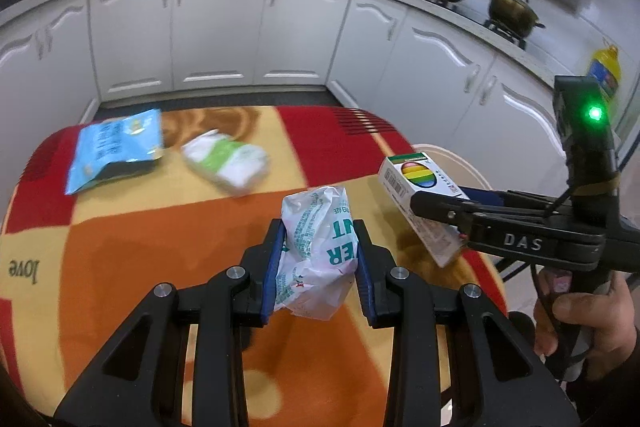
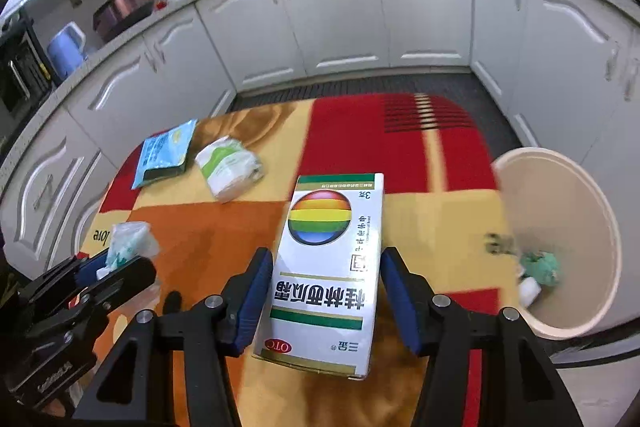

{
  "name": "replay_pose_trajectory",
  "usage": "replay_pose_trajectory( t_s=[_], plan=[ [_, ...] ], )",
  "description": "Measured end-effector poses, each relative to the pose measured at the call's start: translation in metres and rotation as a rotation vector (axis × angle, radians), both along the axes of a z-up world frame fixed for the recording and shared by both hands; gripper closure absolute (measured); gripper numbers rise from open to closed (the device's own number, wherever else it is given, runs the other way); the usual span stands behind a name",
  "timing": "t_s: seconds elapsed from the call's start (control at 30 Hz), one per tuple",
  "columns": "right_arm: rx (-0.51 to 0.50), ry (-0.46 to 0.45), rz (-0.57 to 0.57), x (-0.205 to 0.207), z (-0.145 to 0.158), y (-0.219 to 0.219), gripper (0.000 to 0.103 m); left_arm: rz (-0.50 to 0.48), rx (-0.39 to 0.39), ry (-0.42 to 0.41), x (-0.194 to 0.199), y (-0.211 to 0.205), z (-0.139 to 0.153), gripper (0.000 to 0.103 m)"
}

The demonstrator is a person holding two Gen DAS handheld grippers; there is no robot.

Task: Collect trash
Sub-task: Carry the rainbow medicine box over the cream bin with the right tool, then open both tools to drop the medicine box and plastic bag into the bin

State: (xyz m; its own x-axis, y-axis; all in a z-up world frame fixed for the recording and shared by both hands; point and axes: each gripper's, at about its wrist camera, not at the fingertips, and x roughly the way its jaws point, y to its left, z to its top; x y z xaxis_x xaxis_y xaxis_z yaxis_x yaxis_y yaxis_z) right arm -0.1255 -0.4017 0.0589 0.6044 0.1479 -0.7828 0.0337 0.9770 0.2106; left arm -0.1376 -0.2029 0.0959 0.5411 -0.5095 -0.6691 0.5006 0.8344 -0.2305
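L gripper (image 1: 320,259) is clamped on a crumpled white plastic wrapper w/ teal print (image 1: 316,251), held above the orange, red & yellow patterned cloth (image 1: 140,267). R gripper (image 2: 324,291) has a white rectangular cardboard box w/ rainbow ball logo (image 2: 332,267) between its blue pads; contact not clear. Round cream plastic bin (image 2: 560,195) sits just right of the cloth w/ green scrap inside; light blue foil pouch (image 1: 114,151) & white-green pack (image 1: 226,161) lie at the far side.
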Motion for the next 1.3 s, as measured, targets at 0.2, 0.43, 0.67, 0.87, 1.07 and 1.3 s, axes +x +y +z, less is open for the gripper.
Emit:
replay_pose_trajectory(
  t_s=[0.2,0.43,0.67,0.87,1.07,1.3],
  plan=[
    [0.018,-0.032,-0.072,-0.023,0.008,-0.042,0.050,-0.074,0.020,-0.012,-0.008,-0.048,0.005,0.073],
    [0.039,-0.049,-0.147,-0.040,0.009,-0.087,0.050,-0.135,0.044,-0.018,-0.010,-0.090,0.007,0.073],
    [0.063,-0.061,-0.241,-0.054,0.008,-0.134,0.051,-0.215,0.050,0.011,-0.005,-0.137,0.003,0.073],
    [0.086,-0.044,-0.323,-0.059,-0.004,-0.177,0.051,-0.283,0.041,0.047,0.003,-0.180,-0.007,0.072],
    [0.094,-0.003,-0.370,-0.049,-0.027,-0.208,0.051,-0.307,0.040,0.069,0.019,-0.216,-0.018,0.069],
    [0.102,0.016,-0.405,-0.036,-0.047,-0.228,0.052,-0.300,0.036,0.115,0.034,-0.235,-0.034,0.041]
  ],
)
